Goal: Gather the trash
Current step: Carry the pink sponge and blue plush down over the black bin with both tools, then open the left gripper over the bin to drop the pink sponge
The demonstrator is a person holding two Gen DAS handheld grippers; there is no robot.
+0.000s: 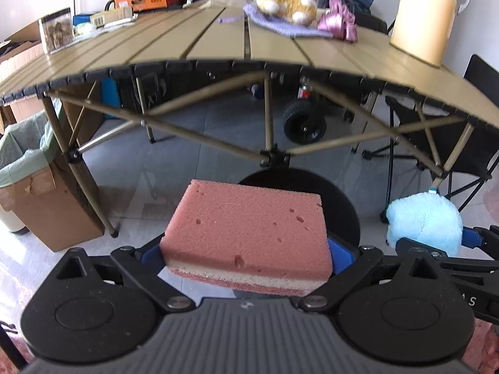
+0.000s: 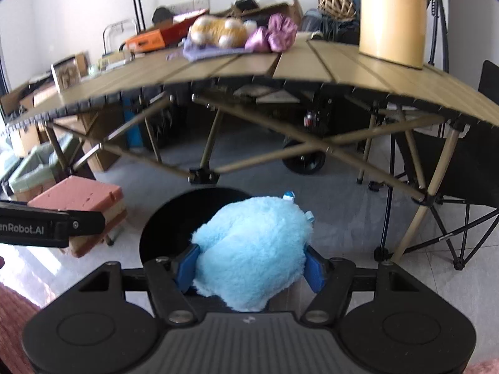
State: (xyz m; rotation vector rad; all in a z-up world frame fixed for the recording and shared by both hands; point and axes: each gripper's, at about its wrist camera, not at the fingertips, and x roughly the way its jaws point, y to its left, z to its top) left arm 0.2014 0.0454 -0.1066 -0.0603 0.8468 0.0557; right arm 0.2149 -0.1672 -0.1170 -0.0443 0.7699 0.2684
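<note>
Two grippers are loaded, both held in front of the near edge of a folding slat table (image 1: 218,40). Left gripper (image 1: 246,252): jaws closed on a pink sponge (image 1: 246,227) with a pale middle layer, blue pads pressing its left and right sides. Right gripper (image 2: 249,268): jaws set fairly wide, blue fingers (image 2: 313,269) clamping a fluffy light-blue plush (image 2: 249,249) from both sides. Beyond both loads sits a round black opening (image 2: 174,221) on the grey floor — its nature cannot be told. Far left, beside the table leg, stands a cardboard box (image 1: 40,205) lined with a green bag. On the tabletop lie an orange-and-white plush (image 1: 285,1) on a purple cloth (image 1: 280,25), pink shiny fabric (image 1: 338,23) and a tall cream jug (image 1: 422,15).
</note>
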